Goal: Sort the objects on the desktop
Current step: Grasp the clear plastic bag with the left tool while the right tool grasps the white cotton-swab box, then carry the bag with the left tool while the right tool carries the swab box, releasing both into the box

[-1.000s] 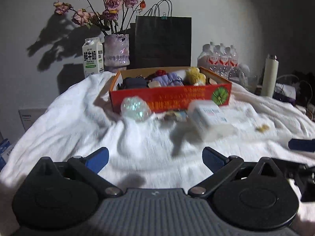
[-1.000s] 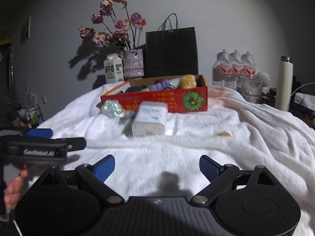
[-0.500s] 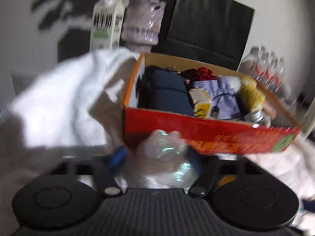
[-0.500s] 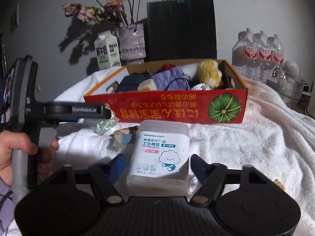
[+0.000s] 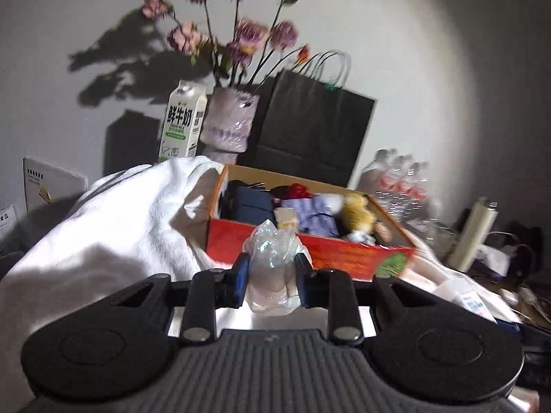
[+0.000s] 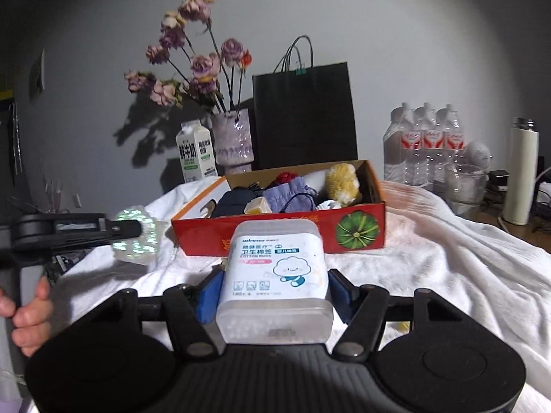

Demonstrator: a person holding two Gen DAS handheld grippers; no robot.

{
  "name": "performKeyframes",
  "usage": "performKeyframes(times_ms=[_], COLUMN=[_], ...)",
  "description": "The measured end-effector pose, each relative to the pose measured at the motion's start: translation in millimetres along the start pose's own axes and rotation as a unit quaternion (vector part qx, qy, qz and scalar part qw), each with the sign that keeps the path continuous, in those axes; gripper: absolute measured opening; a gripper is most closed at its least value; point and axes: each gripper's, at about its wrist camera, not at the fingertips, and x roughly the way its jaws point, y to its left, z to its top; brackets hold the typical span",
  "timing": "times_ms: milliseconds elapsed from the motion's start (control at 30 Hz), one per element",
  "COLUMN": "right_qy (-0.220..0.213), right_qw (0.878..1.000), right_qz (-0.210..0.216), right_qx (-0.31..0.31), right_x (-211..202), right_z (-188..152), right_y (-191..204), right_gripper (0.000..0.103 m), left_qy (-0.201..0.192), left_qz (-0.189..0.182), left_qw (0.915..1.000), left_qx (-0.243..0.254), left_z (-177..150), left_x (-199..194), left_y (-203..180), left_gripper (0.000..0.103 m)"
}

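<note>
The cotton bud box [image 6: 275, 275] sits pinched between the blue pads of the right tool [image 6: 273, 287], lifted off the white blanket [image 6: 430, 258] and held just in front of the red cardboard box [image 6: 358, 232]. On the other side, the left tool [image 5: 272, 275] is pressed in on a crumpled clear plastic wrapper [image 5: 272, 254], which bulges up between its fingers; from the right wrist view that wrapper [image 6: 136, 237] hangs in the air to the left of the red box, clear of the blanket.

The red box already holds a good deal: a dark blue pouch [image 6: 234, 201], a lilac drawstring bag [image 6: 291, 194], a yellow fluffy toy [image 6: 341, 180], something red [image 6: 286, 177] and a small yellowish block [image 6: 258, 206]. So the sorting looks well advanced, with both remaining pieces in hand but not yet over the rim. What seems left is to carry each one over the front wall and let go inside. A small scrap [image 6: 403, 325] lies on the blanket near the right tool and may still need collecting.

Behind stand a milk carton [image 6: 194, 153], a vase of dried flowers [image 6: 234, 141], a black paper bag [image 6: 303, 117], water bottles [image 6: 423, 144] and a white flask [image 6: 521, 172].
</note>
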Motion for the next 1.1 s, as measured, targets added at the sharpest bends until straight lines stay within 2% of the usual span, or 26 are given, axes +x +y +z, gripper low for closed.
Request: performKeyframes(times_ms=[67, 200, 333, 533, 833, 967, 1100], right_qy=[0.001, 0.028, 0.042, 0.048, 0.048, 0.039, 0.019], right_qw=[1.0, 0.999, 0.999, 0.998, 0.999, 0.999, 0.999], right_qz=[-0.01, -0.024, -0.027, -0.009, -0.005, 0.002, 0.008], right_qx=[0.002, 0.015, -0.014, -0.036, -0.023, -0.017, -0.025], right_x=[-21.2, -42.7, -55.6, -61.0, -54.7, -50.9, -45.8], right_z=[-10.3, -31.2, -53.0, -68.0, -65.2, -56.5, -34.2], right_y=[-5.5, -10.6, 3.5, 25.0, 22.2, 20.5, 20.0], right_gripper=[0.063, 0.063, 0.063, 0.063, 0.063, 0.063, 0.063], left_qy=[-0.003, 0.002, 0.021, 0.033, 0.032, 0.016, -0.009], left_qz=[0.002, 0.041, 0.022, -0.001, 0.001, 0.004, -0.014], left_qw=[0.9999, 0.9977, 0.997, 0.9944, 0.995, 0.9959, 0.9962], left_qx=[0.016, 0.054, 0.071, 0.1, 0.095, 0.089, 0.085], left_z=[-17.1, -53.2, -74.8, -92.0, -90.2, -71.6, -40.8], left_x=[-25.8, -56.7, -72.1, -76.0, -69.4, -61.6, -54.0], left_y=[-9.2, -27.2, -43.9, -60.3, -54.4, -50.6, -52.1], left_gripper=[0.028, 0.028, 0.028, 0.028, 0.028, 0.028, 0.028])
